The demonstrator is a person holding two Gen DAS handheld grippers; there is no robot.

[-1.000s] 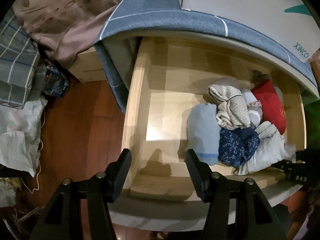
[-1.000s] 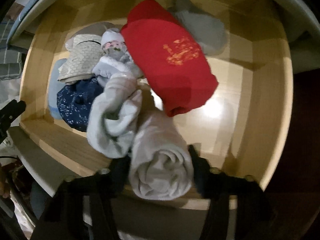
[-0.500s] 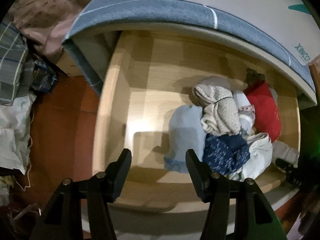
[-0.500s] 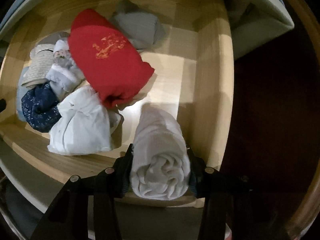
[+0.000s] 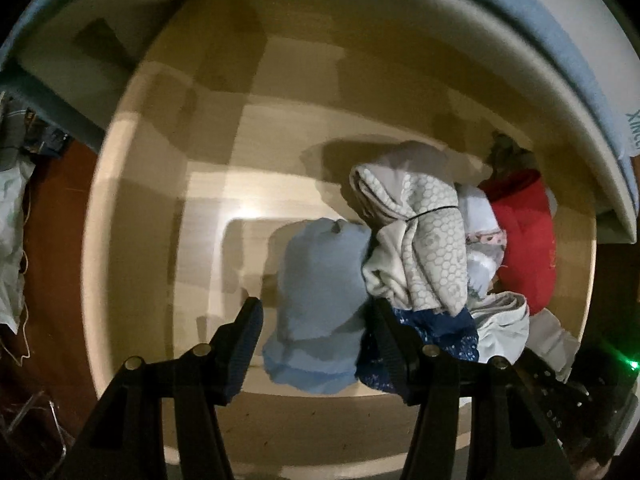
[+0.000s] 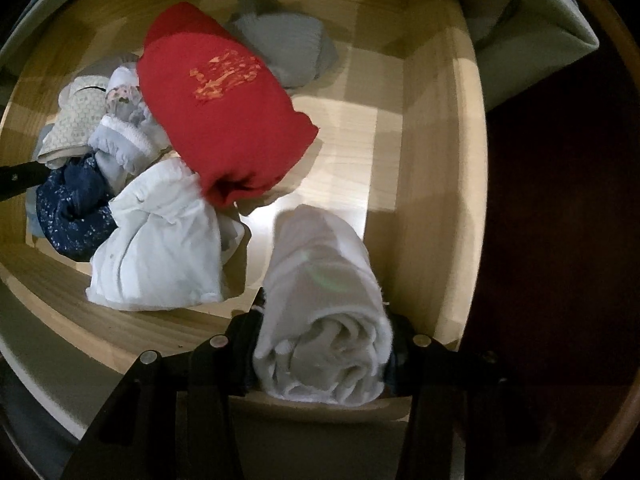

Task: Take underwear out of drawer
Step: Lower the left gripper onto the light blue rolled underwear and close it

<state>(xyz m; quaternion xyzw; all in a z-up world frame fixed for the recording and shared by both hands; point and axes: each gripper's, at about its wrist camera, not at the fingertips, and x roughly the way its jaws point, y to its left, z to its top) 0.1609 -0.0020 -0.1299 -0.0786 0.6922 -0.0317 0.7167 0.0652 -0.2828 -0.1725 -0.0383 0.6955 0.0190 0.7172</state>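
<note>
left gripper [image 5: 316,344]: fingers spread wide, nothing clamped, pointing down into the open wooden drawer [image 5: 168,200]. a light blue folded piece [image 5: 320,300] lies on the drawer floor between the two fingers; contact with either finger cannot be told. left half of the drawer floor is bare. right of the blue piece sits a heap of underwear: a cream honeycomb-patterned piece [image 5: 416,240] on top, a navy speckled piece [image 5: 440,332] at the near edge, a red piece [image 5: 524,240] furthest right.

right gripper [image 6: 324,352]: fingers closed on a rolled white piece [image 6: 324,320], gripped from both sides above the drawer's near right corner. its jaws have just been shifting slightly on the roll. left of the roll, a crumpled white piece [image 6: 160,240] lies against the near wall.
</note>
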